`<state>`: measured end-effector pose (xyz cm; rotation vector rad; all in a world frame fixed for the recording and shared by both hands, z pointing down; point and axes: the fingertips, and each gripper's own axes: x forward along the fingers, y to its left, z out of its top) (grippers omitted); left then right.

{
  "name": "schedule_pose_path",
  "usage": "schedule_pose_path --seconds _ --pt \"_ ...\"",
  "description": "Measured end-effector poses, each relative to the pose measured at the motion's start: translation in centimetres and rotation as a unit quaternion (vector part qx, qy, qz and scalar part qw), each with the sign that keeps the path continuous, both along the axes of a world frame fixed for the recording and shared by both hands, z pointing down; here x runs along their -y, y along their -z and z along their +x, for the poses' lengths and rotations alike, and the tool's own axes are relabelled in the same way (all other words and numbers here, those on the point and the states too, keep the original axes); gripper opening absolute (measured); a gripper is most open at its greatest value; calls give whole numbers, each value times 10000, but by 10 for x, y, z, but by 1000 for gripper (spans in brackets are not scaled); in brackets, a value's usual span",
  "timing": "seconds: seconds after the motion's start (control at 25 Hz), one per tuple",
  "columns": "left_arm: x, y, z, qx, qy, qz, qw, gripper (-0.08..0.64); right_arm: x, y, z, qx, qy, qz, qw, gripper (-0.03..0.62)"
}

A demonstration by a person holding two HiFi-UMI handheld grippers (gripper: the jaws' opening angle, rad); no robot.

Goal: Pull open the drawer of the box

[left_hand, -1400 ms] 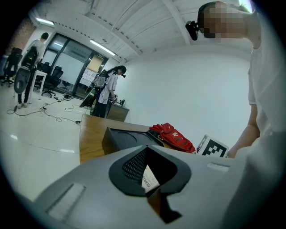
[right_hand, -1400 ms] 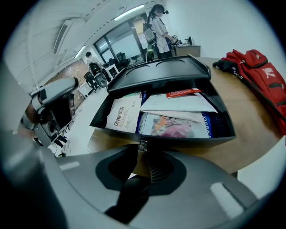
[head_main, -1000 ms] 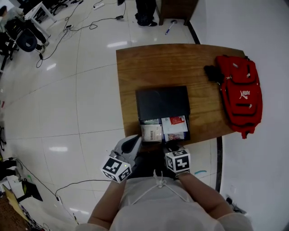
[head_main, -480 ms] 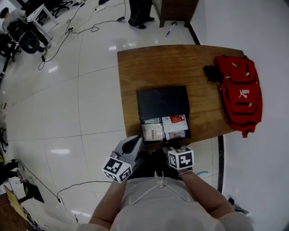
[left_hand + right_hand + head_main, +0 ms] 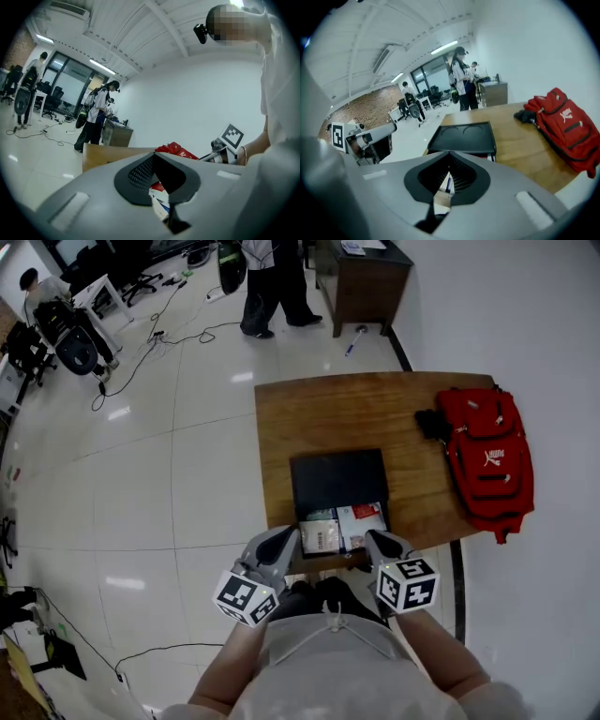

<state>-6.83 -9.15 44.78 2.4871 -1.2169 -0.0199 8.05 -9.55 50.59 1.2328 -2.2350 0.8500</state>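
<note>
left gripper (image 5: 284, 536) closed | drawer (image 5: 373, 532) open, papers (image 5: 320, 532) inside | red backpack (image 5: 487, 460) beside box (image 5: 337, 476)

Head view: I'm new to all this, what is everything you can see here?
Table: one, brown wood, centre.
Box: one, black, at the table's near edge.
Drawer: one, pulled out toward the person, holding printed packets.
Backpack: one, red, table's right end.
Dark bundle: one, black, just left of the backpack.
Cabinet: one, dark brown, beyond the table.
Standing person: one, beside the cabinet.
Left gripper: one, grey, shut, empty, by the drawer's left corner.
Right gripper: one, grey, jaws just closed on nothing, by the drawer's right corner.
</note>
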Motion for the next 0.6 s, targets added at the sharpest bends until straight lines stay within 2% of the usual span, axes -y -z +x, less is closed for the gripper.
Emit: schedule_pose_path --seconds 0.12,0.2,0.32,0.6 --pt "3 20 -6 16 74 230 9997 6 17 35 -4 62 -40 801 9968 6" --pt "2 30 -13 23 154 316 9994 6 21 56 -10 269 -37 1185 9926 6" --pt "-3 35 -25 -29 232 323 9992 6 17 73 -24 681 47 1386 9880 6" --pt "-19 30 -37 7 122 290 9995 6 1 72 -37 717 48 1595 9846 6"
